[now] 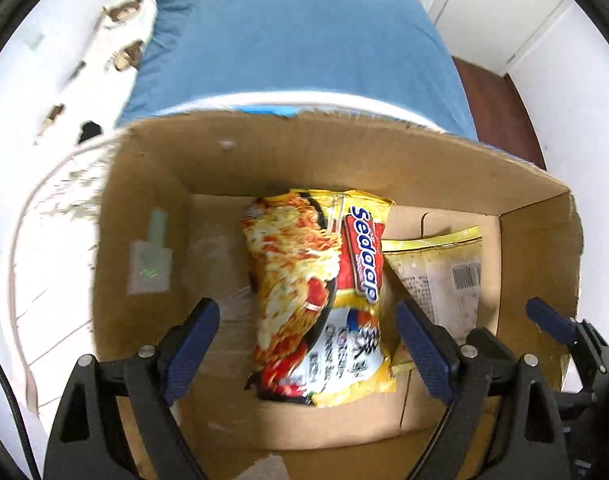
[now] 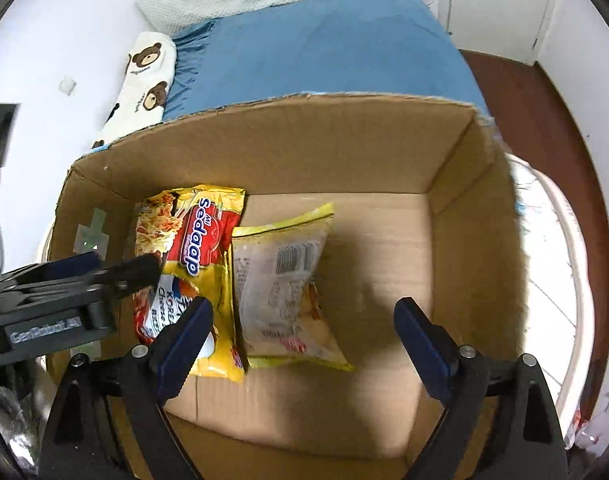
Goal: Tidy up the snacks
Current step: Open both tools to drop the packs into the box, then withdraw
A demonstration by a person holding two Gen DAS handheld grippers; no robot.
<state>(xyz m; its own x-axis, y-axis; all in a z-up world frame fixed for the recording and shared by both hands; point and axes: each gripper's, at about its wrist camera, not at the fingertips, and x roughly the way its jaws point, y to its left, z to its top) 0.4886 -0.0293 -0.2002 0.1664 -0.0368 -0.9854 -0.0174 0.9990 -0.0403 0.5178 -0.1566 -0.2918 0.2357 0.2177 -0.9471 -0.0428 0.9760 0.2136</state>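
Observation:
A yellow-and-red Sedaap noodle packet [image 1: 320,296] lies in the open cardboard box [image 1: 152,208], leaning partly on a pale packet with a yellow edge and barcode [image 1: 444,276]. My left gripper [image 1: 308,340] is open above the noodle packet, not touching it. In the right wrist view the noodle packet [image 2: 192,264] lies left of the pale packet [image 2: 284,284] inside the box [image 2: 344,140]. My right gripper [image 2: 304,340] is open and empty above the box floor. The left gripper [image 2: 84,276] shows at the left there.
The box sits on a white round table [image 1: 44,260]. Behind it is a bed with a blue sheet [image 2: 324,48] and a white bear-print pillow [image 2: 144,80]. Brown floor [image 2: 544,112] lies at the right. The right half of the box floor is bare cardboard [image 2: 384,260].

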